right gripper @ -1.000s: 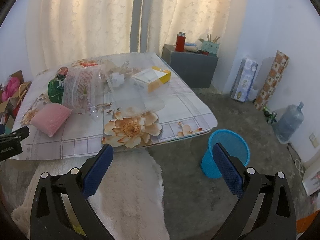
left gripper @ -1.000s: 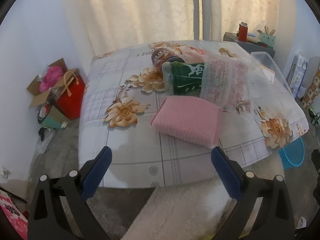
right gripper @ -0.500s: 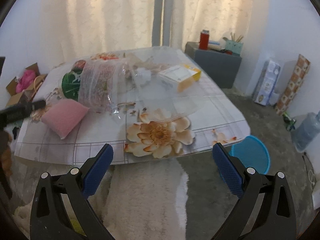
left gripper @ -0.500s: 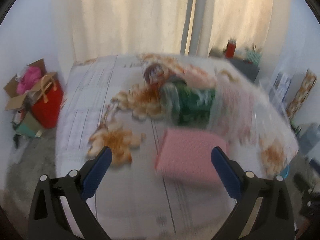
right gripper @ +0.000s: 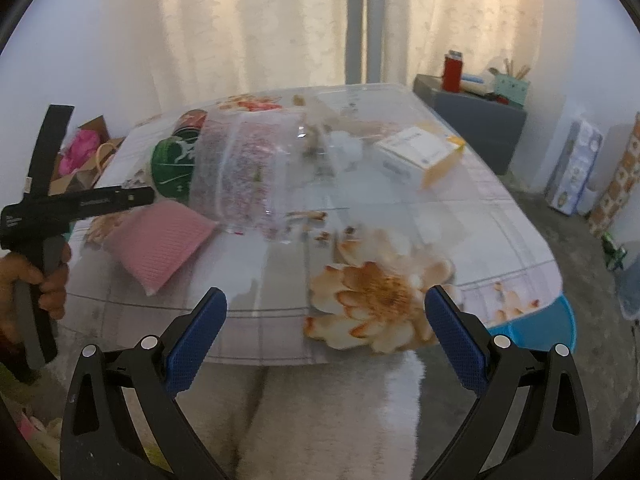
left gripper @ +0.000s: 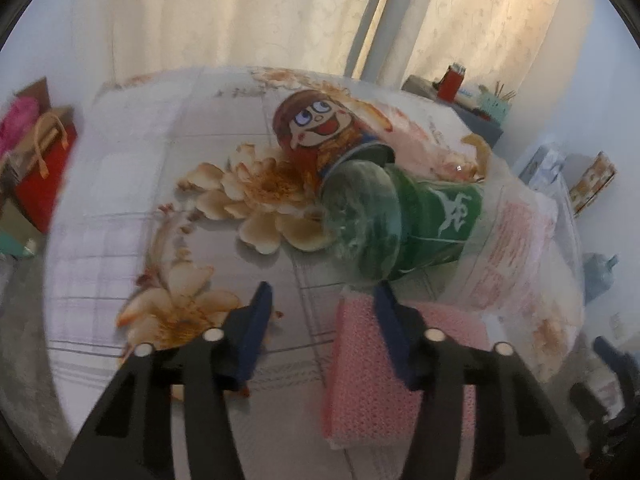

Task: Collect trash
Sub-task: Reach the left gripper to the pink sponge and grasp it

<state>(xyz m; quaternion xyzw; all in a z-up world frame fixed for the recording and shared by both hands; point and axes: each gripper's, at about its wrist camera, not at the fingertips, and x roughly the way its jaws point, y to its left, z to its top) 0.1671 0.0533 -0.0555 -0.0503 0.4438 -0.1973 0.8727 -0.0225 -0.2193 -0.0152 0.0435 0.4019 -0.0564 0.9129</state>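
A green cup [left gripper: 404, 216] lies on its side on the flowered table [left gripper: 132, 184], base towards me, with a cartoon-face can [left gripper: 316, 128] behind it. A pink sponge [left gripper: 396, 364] lies in front, a clear printed plastic bag [left gripper: 508, 248] to the right. My left gripper [left gripper: 320, 312] is half closed and empty, just short of the cup, its right finger over the sponge's edge. My right gripper [right gripper: 326, 336] is wide open and empty at the table's near edge. In its view lie the cup [right gripper: 172, 164], sponge [right gripper: 160, 240], bag [right gripper: 244, 180] and a white-and-yellow box [right gripper: 420, 152].
A blue waste basket [right gripper: 532, 332] stands on the floor under the table's right corner. A white rug [right gripper: 332, 416] lies in front. A red bag [left gripper: 44, 176] and boxes sit at the left. A grey cabinet [right gripper: 476, 120] stands at the back right.
My left gripper has moved forward over the table to the green cup and its jaws have narrowed. My right gripper has moved closer to the table and stayed open.
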